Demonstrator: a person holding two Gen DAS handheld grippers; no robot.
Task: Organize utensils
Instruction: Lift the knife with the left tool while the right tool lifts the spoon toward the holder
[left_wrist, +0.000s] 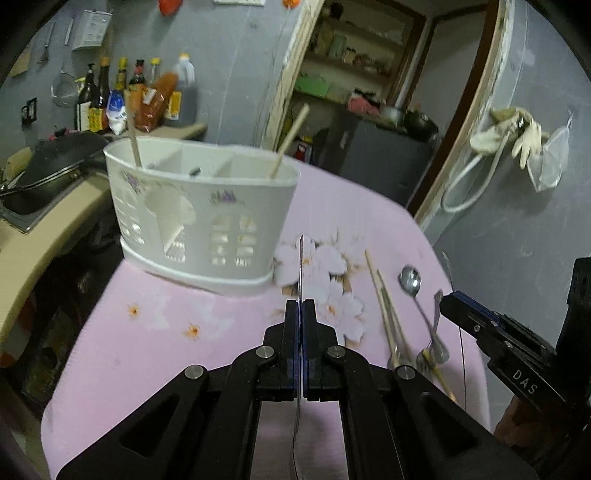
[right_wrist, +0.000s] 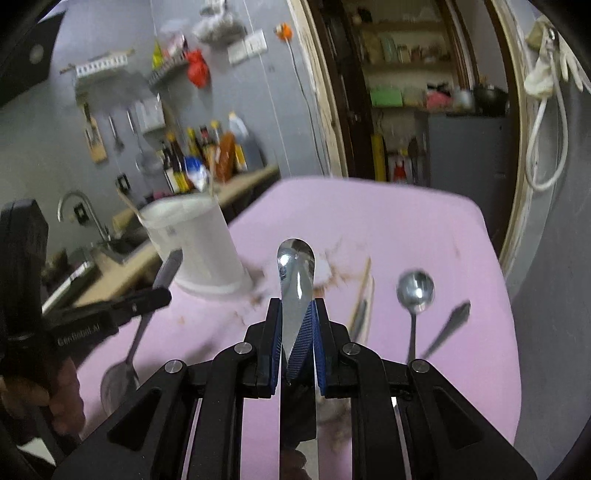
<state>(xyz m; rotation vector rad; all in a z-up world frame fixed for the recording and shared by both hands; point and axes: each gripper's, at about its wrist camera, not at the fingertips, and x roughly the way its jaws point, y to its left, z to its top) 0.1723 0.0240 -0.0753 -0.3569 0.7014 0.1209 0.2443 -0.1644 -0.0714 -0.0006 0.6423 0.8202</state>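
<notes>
Black left gripper (left_wrist: 300, 308), blue pads closed on a thin steel utensil seen edge-on (left_wrist: 301, 266); the right wrist view shows a spoon bowl at its near end. Black right gripper (right_wrist: 297, 308), lettered "DAS", clamps a flat polished steel handle (right_wrist: 295, 273). Far left stands one white slotted plastic utensil caddy (left_wrist: 207, 221) holding two wooden chopsticks (left_wrist: 132, 136). One steel spoon (left_wrist: 410, 280) and more chopsticks lie loose at right on the pink flowered tablecloth (left_wrist: 147, 350).

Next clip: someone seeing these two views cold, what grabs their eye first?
Probably the shiny flat handle clamped upright in the right gripper, centre of the right wrist view. Next, the white caddy at the far left of the pink mat, with two chopsticks poking out. The left gripper is shut on a thin utensil seen edge-on, while a spoon and loose chopsticks lie on the mat to its right.
</notes>
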